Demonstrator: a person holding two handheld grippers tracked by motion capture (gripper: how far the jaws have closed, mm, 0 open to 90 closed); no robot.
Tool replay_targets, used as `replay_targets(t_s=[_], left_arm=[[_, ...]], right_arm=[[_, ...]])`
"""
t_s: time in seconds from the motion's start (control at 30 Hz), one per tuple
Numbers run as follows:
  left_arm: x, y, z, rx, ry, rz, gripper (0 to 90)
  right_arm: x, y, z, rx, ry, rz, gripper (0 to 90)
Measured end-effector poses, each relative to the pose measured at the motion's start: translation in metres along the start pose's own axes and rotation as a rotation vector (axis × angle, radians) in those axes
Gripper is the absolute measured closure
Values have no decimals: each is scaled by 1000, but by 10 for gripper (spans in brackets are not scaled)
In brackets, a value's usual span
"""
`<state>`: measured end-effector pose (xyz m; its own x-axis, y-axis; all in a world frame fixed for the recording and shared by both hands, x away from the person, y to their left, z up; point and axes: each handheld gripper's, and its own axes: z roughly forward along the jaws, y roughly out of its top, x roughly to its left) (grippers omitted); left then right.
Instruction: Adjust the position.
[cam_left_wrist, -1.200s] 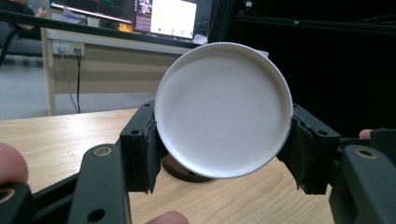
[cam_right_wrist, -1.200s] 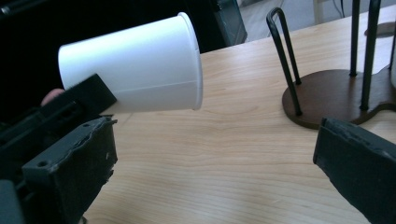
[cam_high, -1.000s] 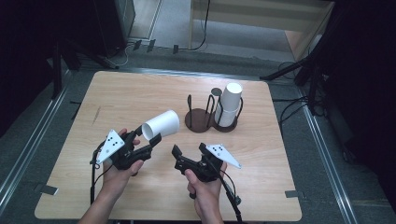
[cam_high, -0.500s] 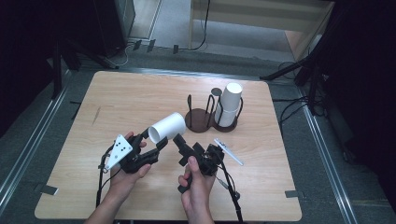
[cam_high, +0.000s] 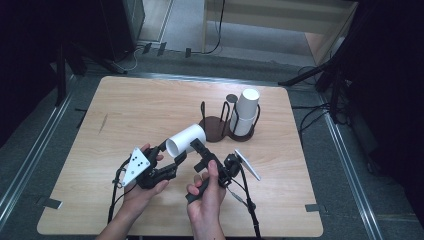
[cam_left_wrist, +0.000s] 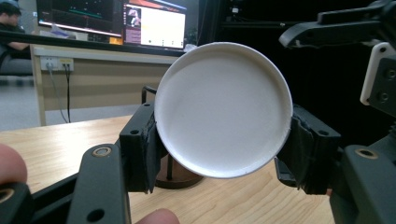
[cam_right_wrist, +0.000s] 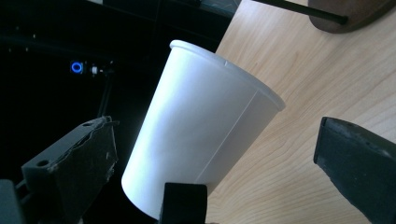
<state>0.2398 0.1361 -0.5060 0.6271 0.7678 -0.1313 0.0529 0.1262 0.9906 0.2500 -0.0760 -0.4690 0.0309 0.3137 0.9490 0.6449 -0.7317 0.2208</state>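
Paper cup (cam_high: 186, 139) | clamped sideways in left gripper (cam_high: 172, 161) jaws; right gripper (cam_high: 199, 150) jaws wide, straddling it

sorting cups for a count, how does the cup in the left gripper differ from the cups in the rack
The held cup is single, lies tilted on its side above the table, clamped by the left gripper. The racked cups are nested together, upright in the wire rack, ungripped. Both are plain white paper.

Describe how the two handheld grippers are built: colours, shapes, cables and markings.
Both are black. The left gripper carries a grey three-cornered plate with dark dots on top, and a black cable trails from it. The right gripper has a similar pale plate seen edge-on, and a cable too. Its jaws are flat black pads. No sleeves show.
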Motion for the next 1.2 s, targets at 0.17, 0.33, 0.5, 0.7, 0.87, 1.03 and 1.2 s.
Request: replay_targets(t_s=[0.17,0.33,0.5,0.7,0.87,1.03,1.2], left_arm=[[-5,-2,2,2,-11,10,367],[-10,-4,3,10,-25,25,368],[-15,-4,4,4,-37,35,367],[-17,-5,5,4,-50,40,367],[-17,-5,4,0,-55,47,367],[-17,-5,4,5,-62,50,366],[-16,-6,7,35,-81,54,351]], right_arm=[[-2,2,1,-14,-5,87,0],[-3,6,4,-7,-4,155,0],[-8,10,10,11,-1,238,0],[-13,13,15,33,10,270,0],[-20,15,22,59,35,312,0],[-22,16,24,49,69,333,92],[-24,17,22,27,86,343,207]])
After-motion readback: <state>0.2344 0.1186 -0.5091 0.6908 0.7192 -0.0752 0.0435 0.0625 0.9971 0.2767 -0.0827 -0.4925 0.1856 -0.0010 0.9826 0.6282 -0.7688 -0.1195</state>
